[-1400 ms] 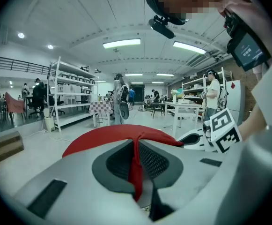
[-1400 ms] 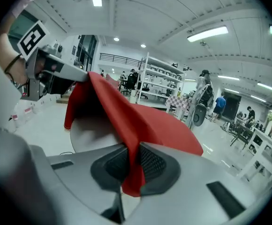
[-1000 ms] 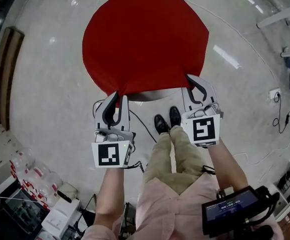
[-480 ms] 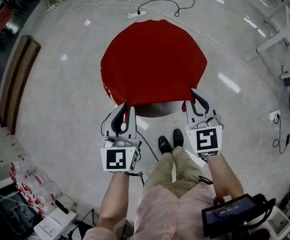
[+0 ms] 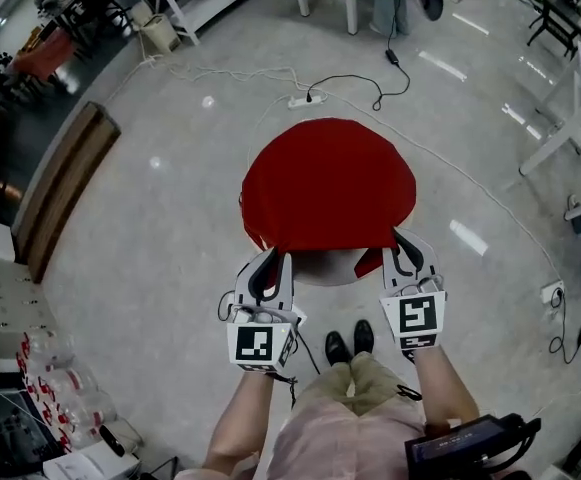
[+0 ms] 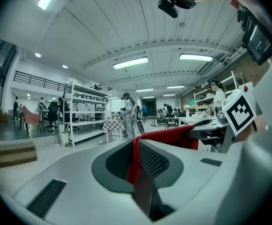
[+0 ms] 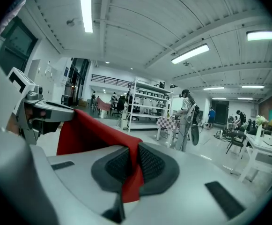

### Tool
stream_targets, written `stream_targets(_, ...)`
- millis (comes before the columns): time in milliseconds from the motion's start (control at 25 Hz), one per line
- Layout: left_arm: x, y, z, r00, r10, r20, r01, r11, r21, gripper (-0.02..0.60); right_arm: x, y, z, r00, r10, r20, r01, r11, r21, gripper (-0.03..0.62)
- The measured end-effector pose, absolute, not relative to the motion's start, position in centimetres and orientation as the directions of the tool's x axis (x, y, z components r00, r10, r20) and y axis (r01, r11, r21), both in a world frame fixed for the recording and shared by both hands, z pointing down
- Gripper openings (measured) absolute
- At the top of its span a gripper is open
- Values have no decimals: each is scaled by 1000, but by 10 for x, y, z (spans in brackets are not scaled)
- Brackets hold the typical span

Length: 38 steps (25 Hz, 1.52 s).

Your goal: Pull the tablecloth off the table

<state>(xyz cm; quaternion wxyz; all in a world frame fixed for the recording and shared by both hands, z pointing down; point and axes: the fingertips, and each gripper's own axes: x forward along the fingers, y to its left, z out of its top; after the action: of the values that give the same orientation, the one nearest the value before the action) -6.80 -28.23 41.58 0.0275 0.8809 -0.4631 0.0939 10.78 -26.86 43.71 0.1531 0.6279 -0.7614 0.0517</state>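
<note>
A red tablecloth is spread over a round pale table, whose rim shows under the cloth's near edge. My left gripper is shut on the near left edge of the cloth, and my right gripper is shut on the near right edge. The edge runs taut between them. In the left gripper view the red fabric is pinched between the dark pads. In the right gripper view the cloth runs off to the left from the shut pads.
A power strip with cables lies on the floor beyond the table. A long wooden bench sits at the left and a white table frame at the right. The person's shoes stand just short of the table. Shelving stands in the hall.
The table and cloth now look smaller and farther off, with more floor in sight. Both grippers keep their hold on the cloth's near edge, and the feet stand farther from the table.
</note>
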Motion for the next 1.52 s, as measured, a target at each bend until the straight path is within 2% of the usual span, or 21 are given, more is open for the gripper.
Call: stream_targets(1520,-99,-242,305,519,-854,-30,-854,-517,-59,48,78,-227,325,-147,-983,110,-976,162,144,28)
